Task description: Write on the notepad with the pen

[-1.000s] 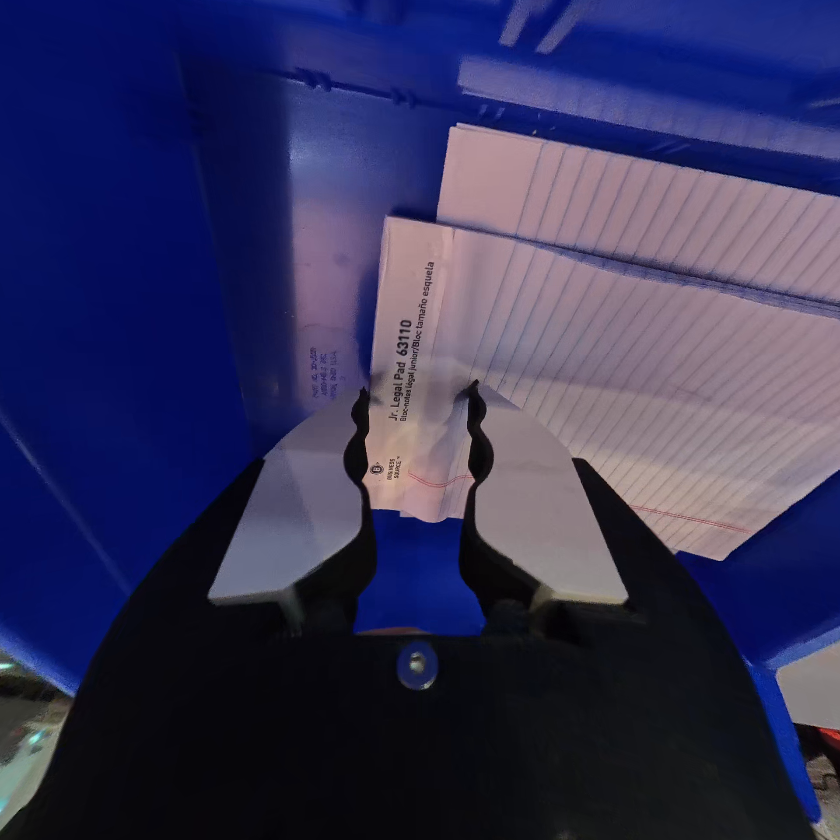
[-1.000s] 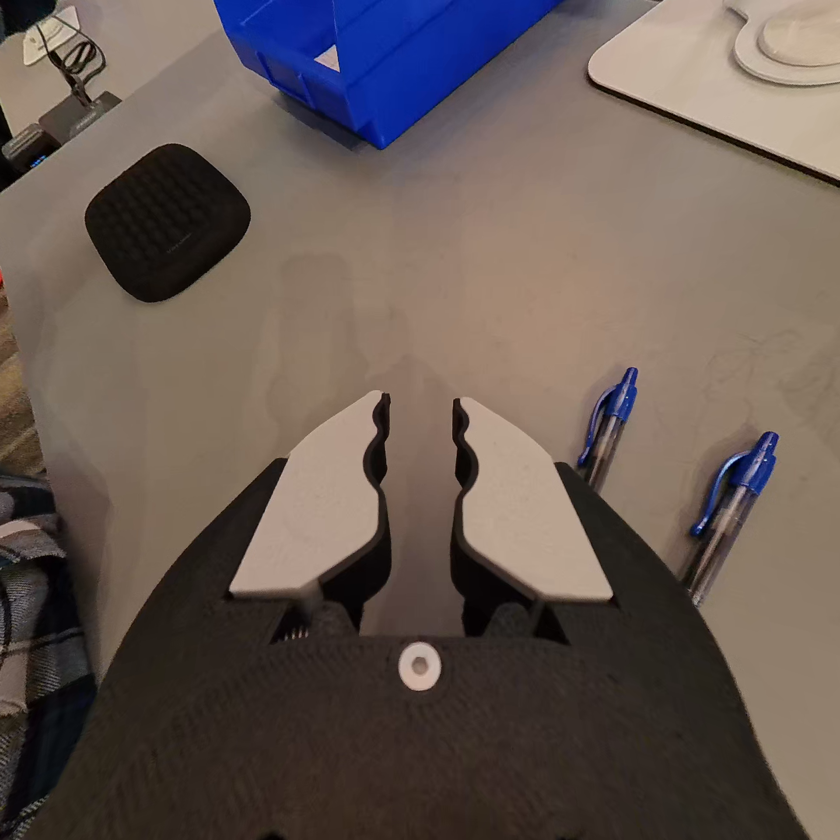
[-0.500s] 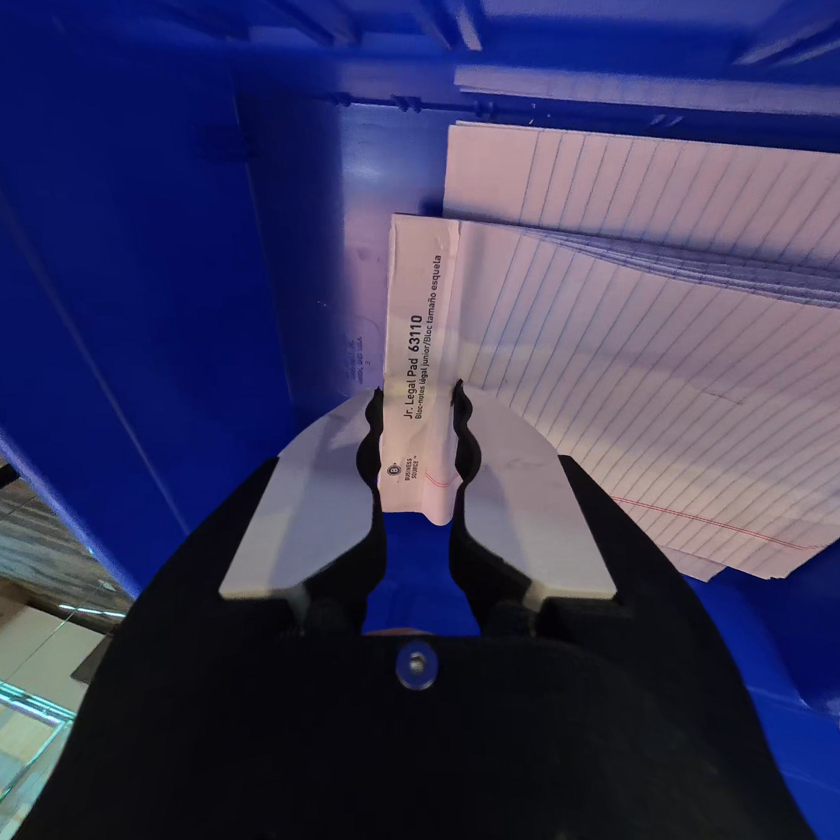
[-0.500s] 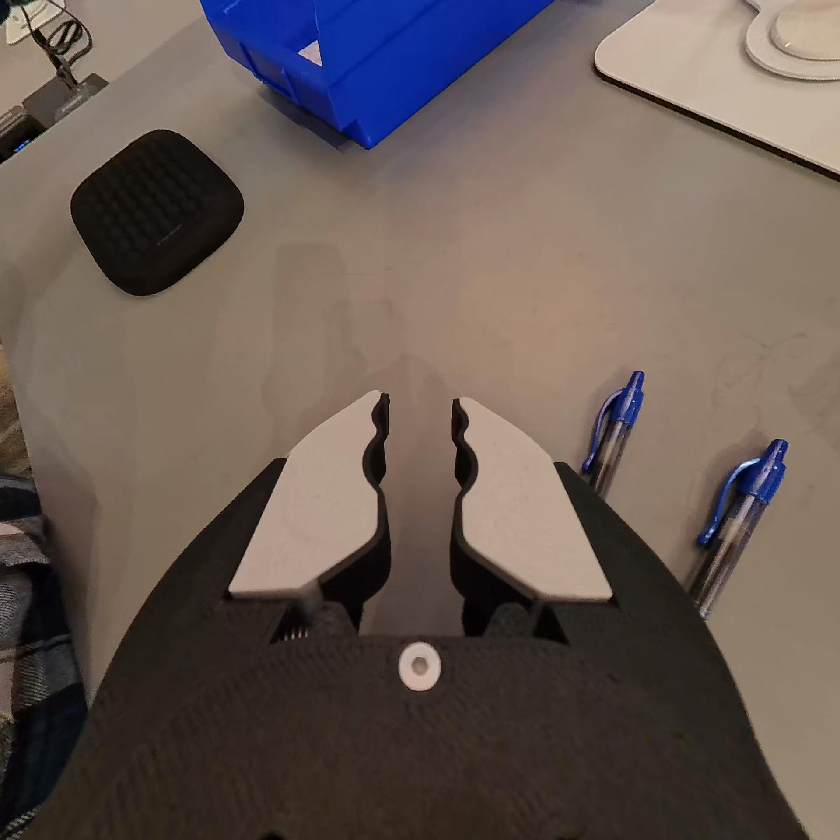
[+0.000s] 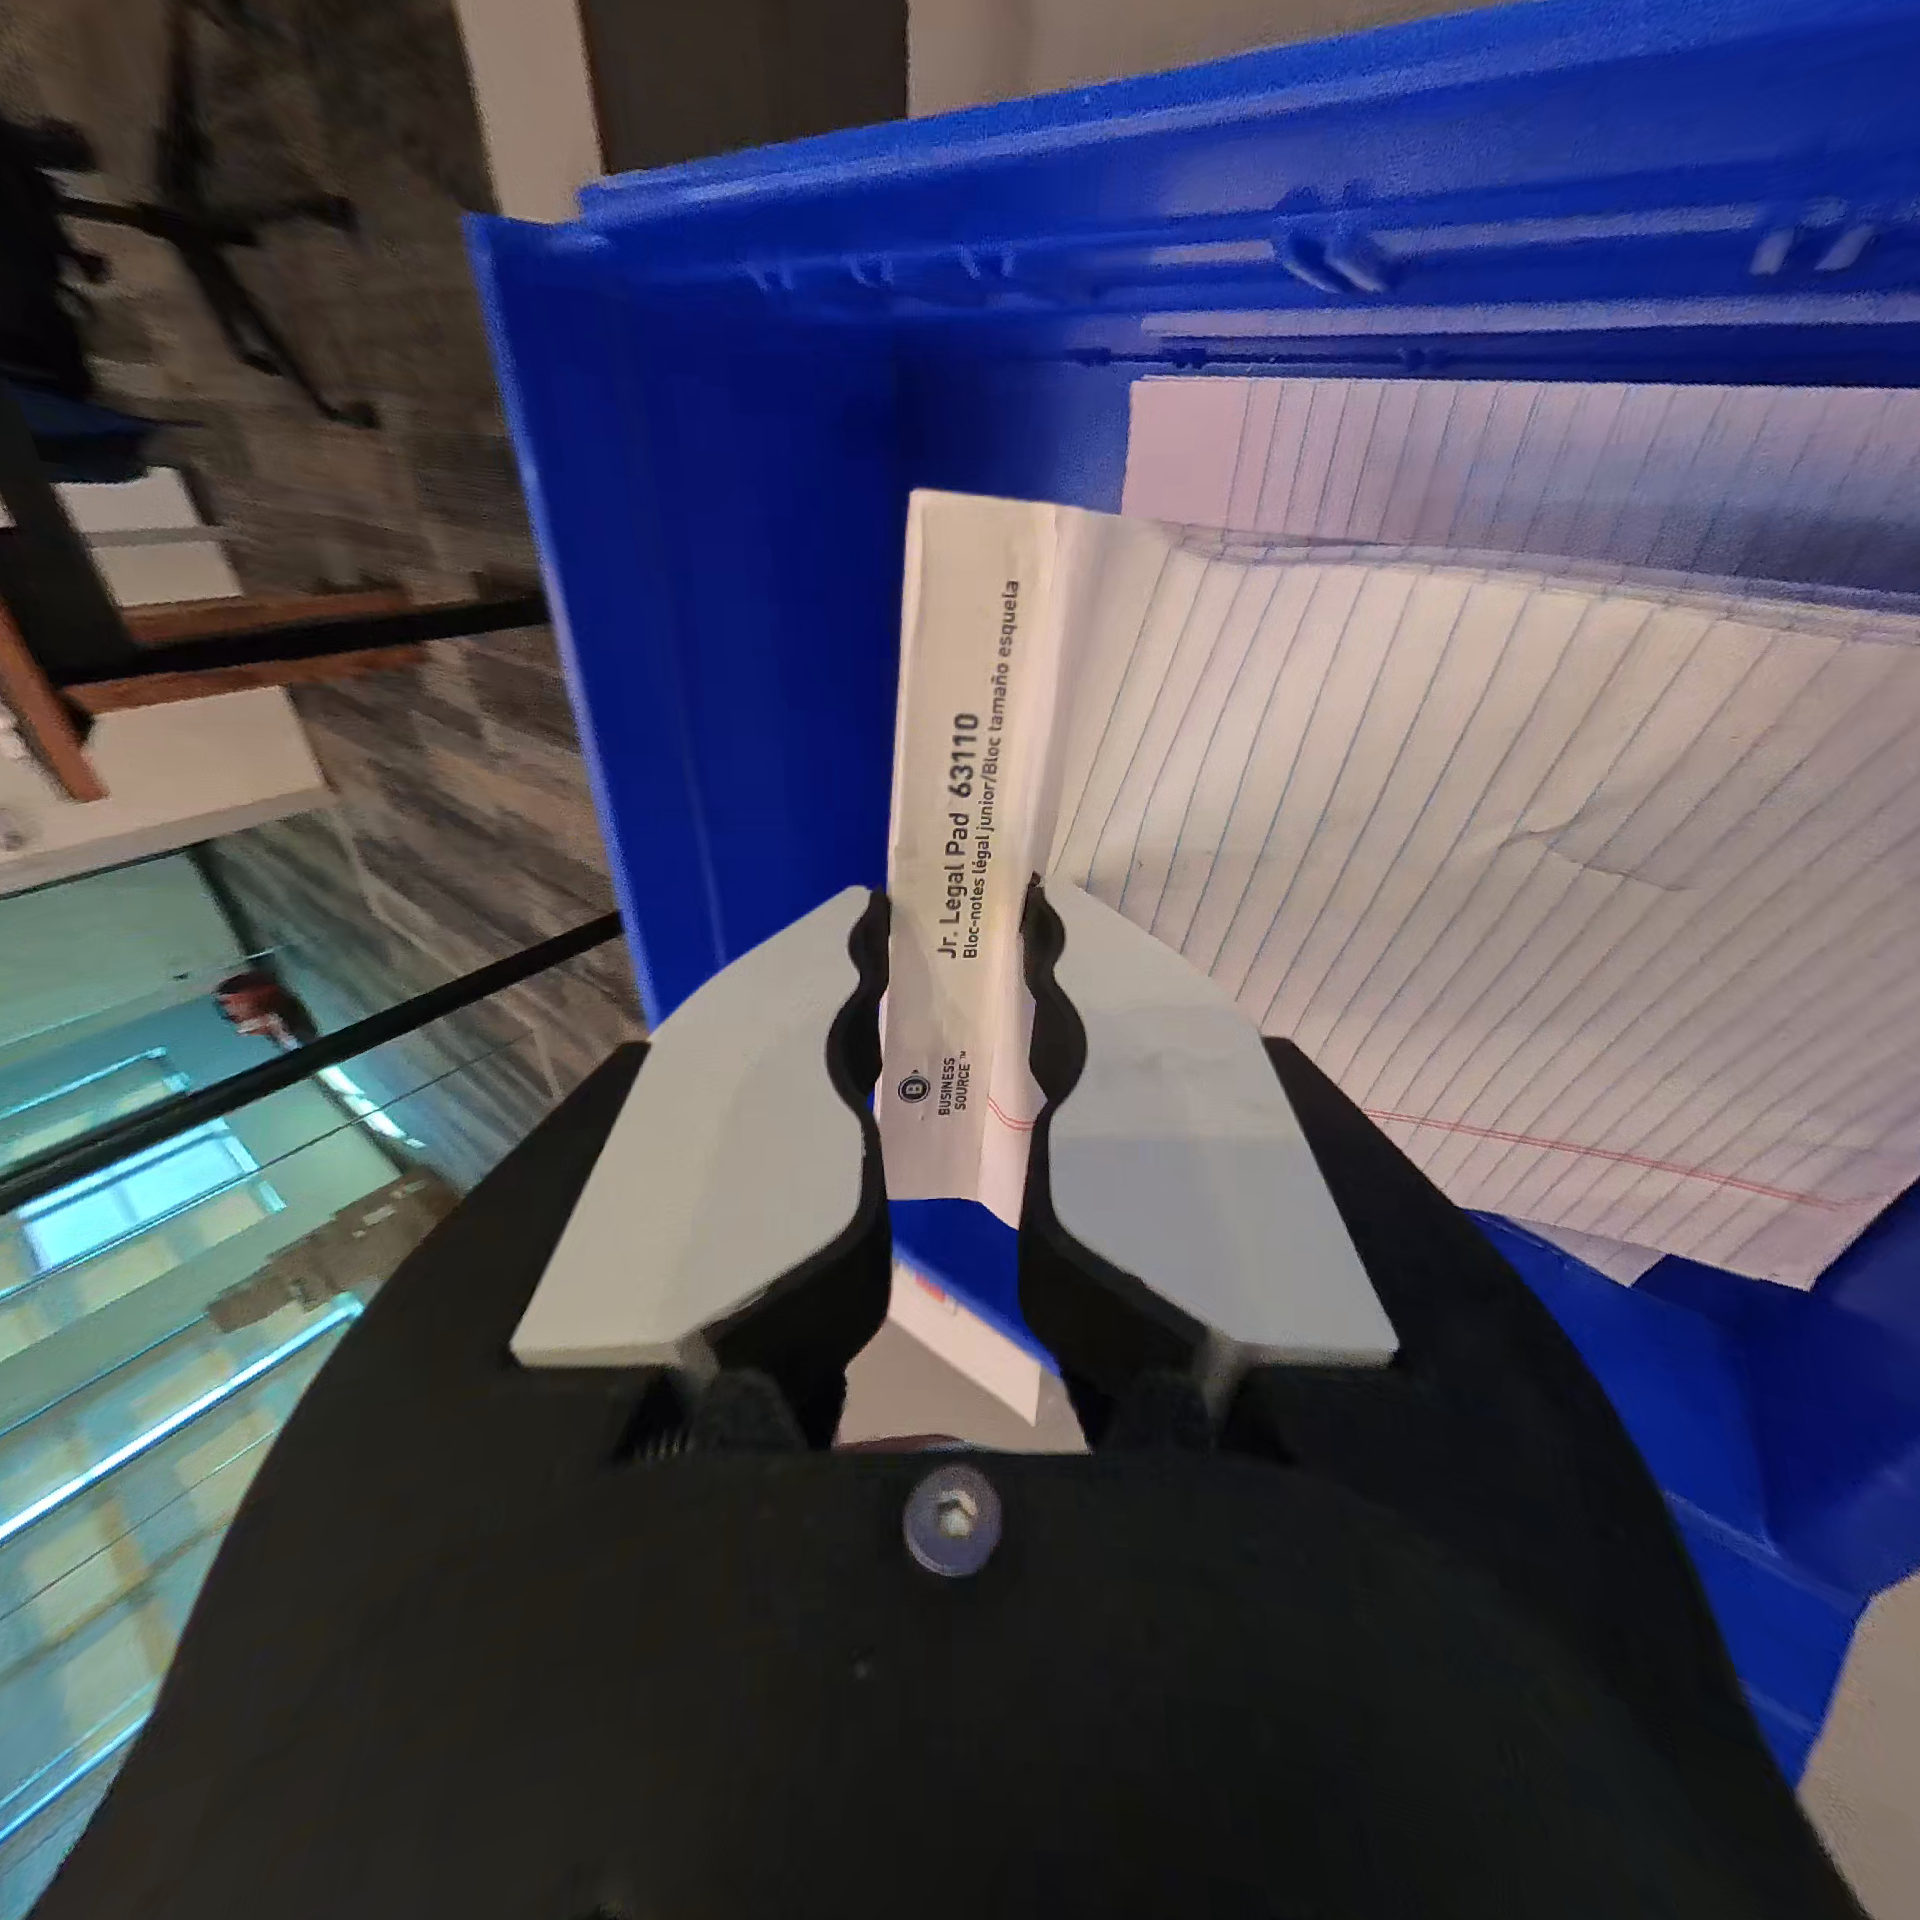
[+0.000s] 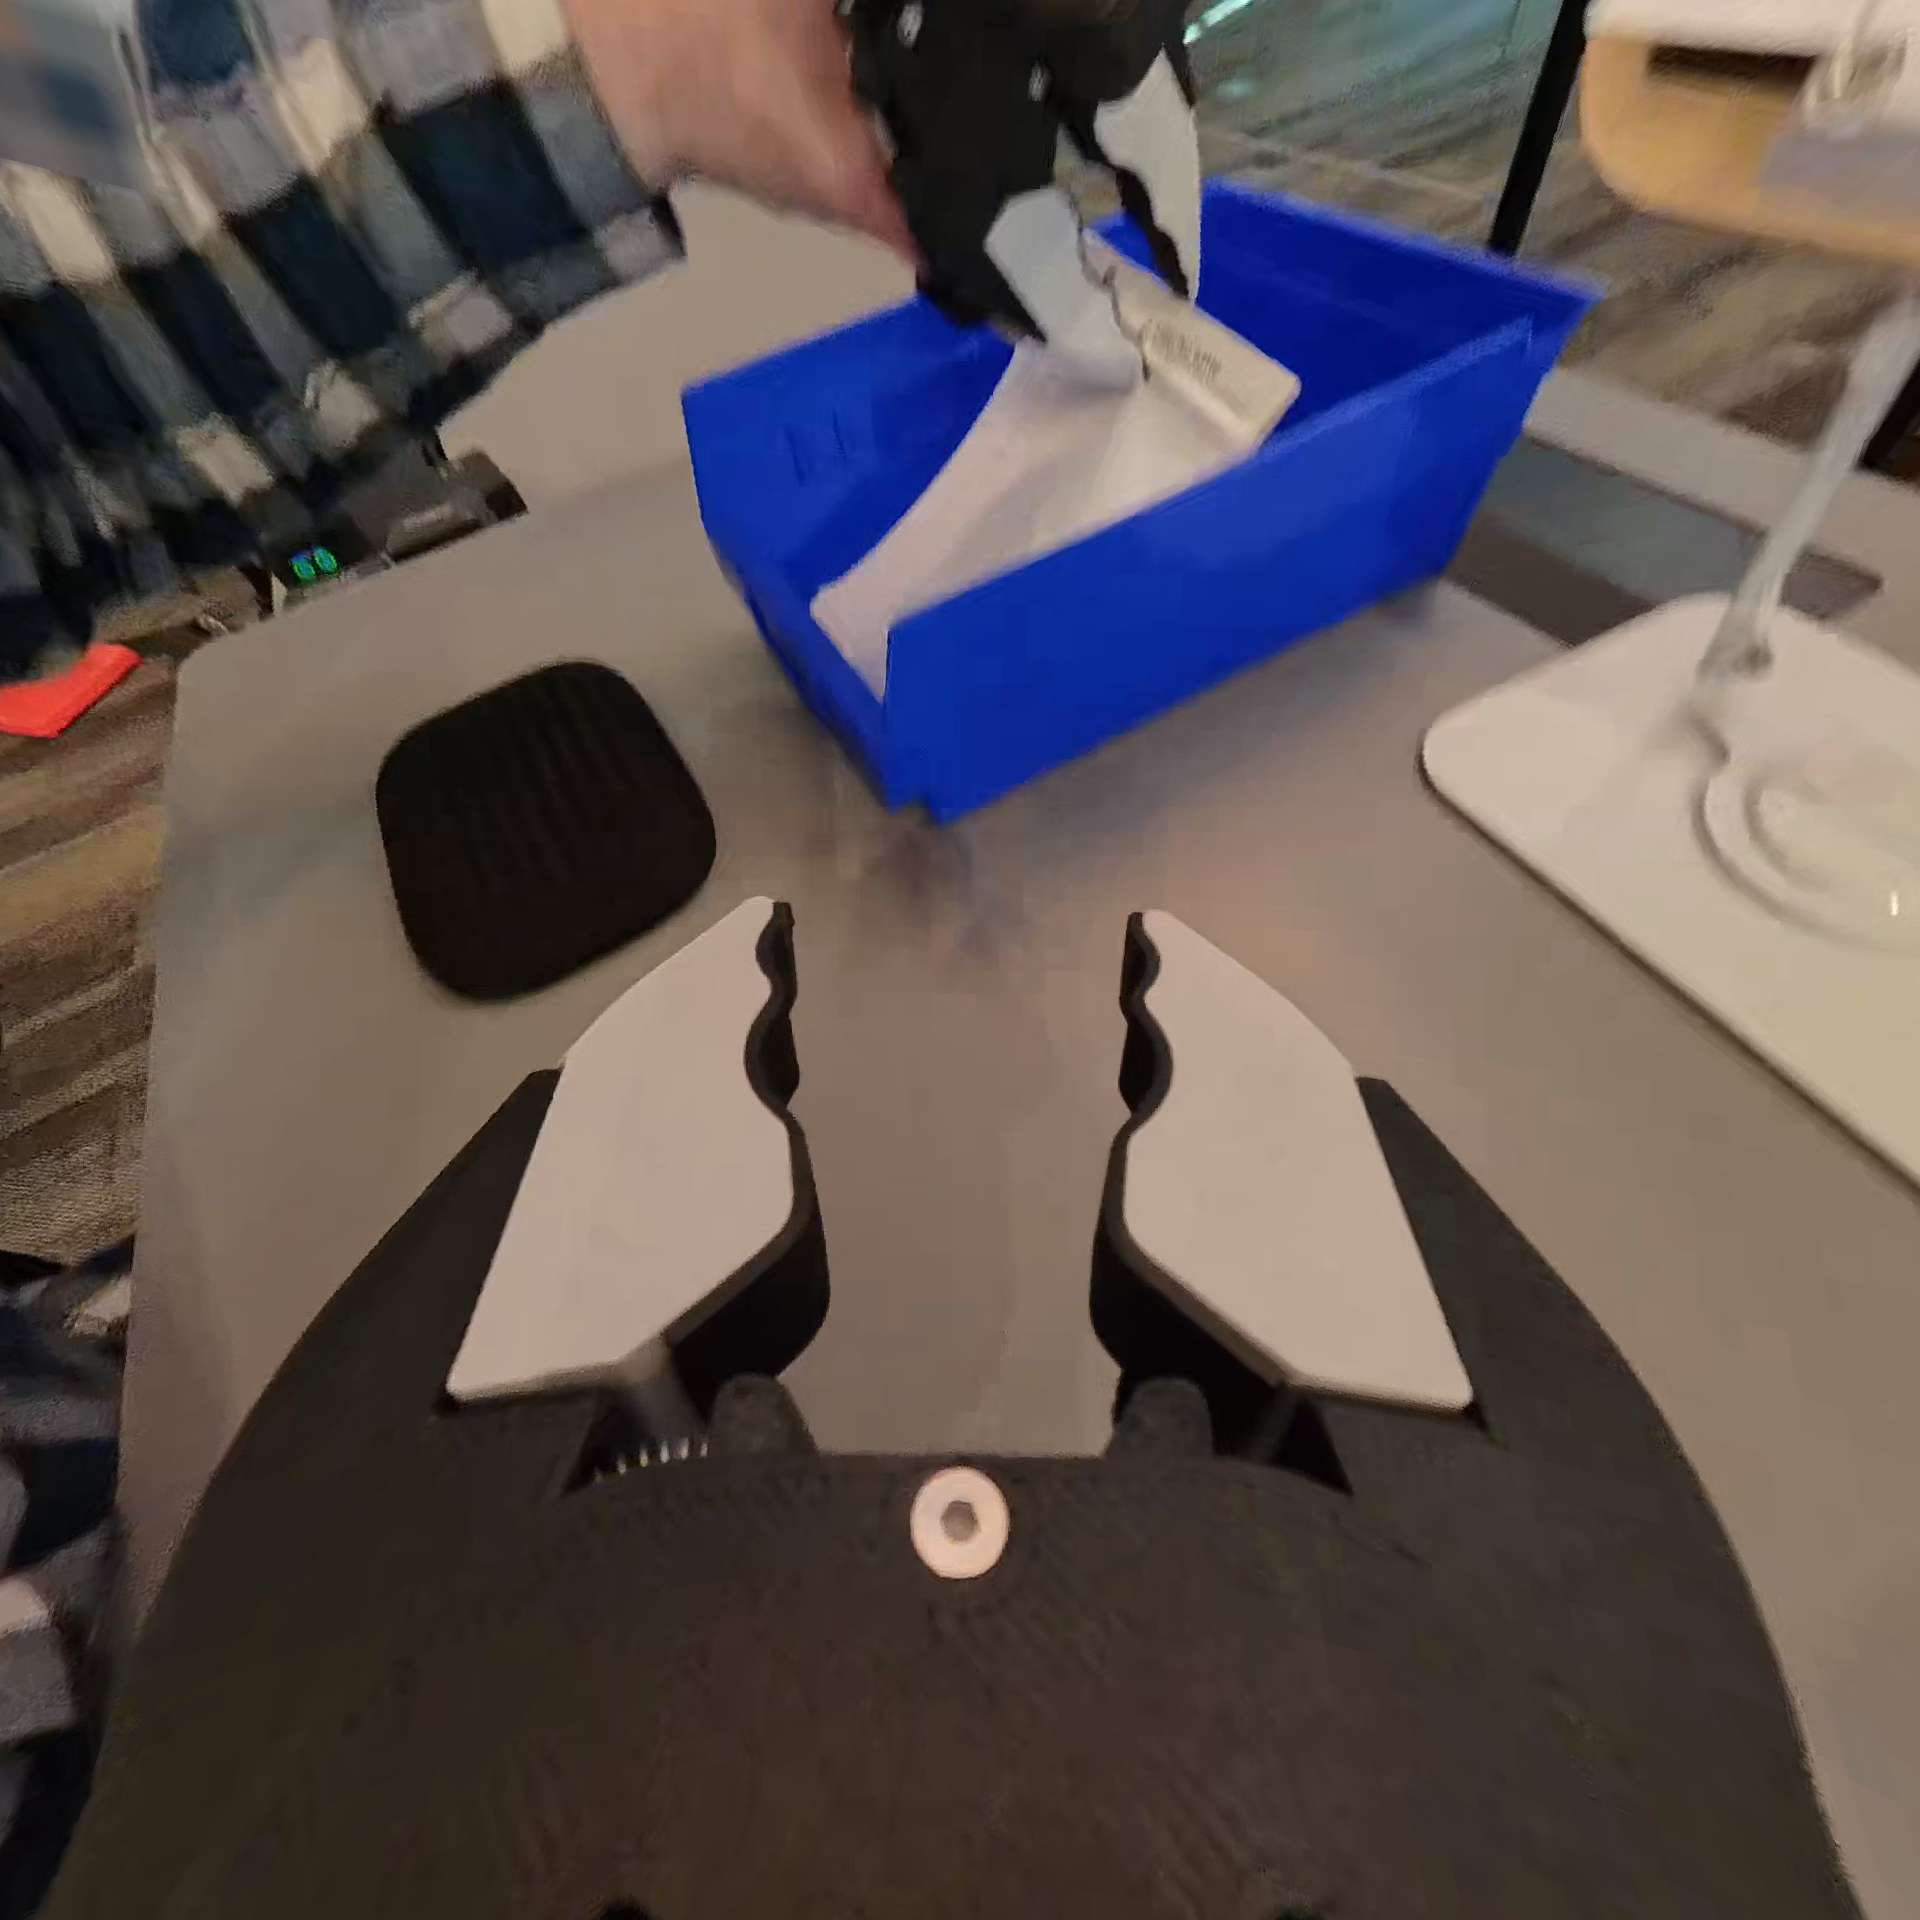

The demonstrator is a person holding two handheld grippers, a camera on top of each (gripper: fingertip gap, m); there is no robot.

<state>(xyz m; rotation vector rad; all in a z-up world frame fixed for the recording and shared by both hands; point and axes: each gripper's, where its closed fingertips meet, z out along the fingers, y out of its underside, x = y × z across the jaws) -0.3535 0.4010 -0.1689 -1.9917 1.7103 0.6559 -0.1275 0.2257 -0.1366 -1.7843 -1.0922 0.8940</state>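
My left gripper [image 5: 956, 904] is shut on the bound top strip of a white lined notepad [image 5: 1455, 883] and holds it tilted up inside a blue bin [image 5: 707, 623]. A second lined notepad [image 5: 1558, 457] lies behind it in the bin. In the right wrist view the left gripper [image 6: 1091, 239] holds the notepad [image 6: 997, 488] by one end above the bin [image 6: 1091, 644], its other end still inside. My right gripper [image 6: 956, 925] is open and empty above the grey table [image 6: 1299, 935]. No pen is in view.
A black ribbed pad [image 6: 540, 831] lies on the table left of the bin. A white lamp base [image 6: 1621, 790] with a thin stem stands at the right. A person's hand [image 6: 727, 114] holds the left gripper. The table edge runs along the left. There is about 30 cm between the tips of the two grippers.
My left gripper closed on the notepad's top strip and raised it in the bin. My right gripper opened wider and tilted up; the two blue pens left its view.
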